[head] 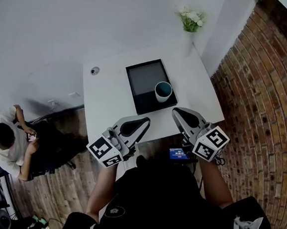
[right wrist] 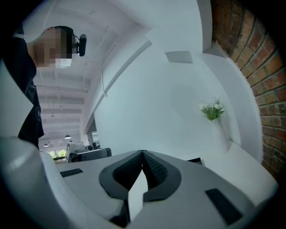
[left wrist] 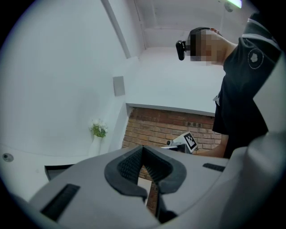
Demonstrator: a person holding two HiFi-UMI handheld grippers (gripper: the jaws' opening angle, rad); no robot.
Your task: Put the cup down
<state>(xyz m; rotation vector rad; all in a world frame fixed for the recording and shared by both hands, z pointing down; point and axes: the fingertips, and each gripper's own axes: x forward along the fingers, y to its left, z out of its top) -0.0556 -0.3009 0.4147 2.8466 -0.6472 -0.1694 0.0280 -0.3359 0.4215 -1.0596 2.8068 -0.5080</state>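
Finding: the cup [head: 163,91] stands upright on the dark tray [head: 143,76], in the tray's near right corner, with its base inside the rim as far as the head view shows. Nothing holds or touches it.

My right tool [head: 176,112] is closed, tips together, with nothing between them. It sits just off the tray's near right corner and apart from the cup. My left tool [head: 145,121] is likewise closed and empty. It sits on the near side of the tray, towards the tray's left, over the edge of the white table [head: 105,91] that carries the tray. Both tools point roughly level, towards the tray.

A vase [head: 188,39] of flowers stands beyond the tray's far right corner, well apart from the cup.

Assessment: the placing looks complete, since the cup is down, steady and released. I judge that nothing remains except keeping both tools clear of the tray so the cup is not knocked
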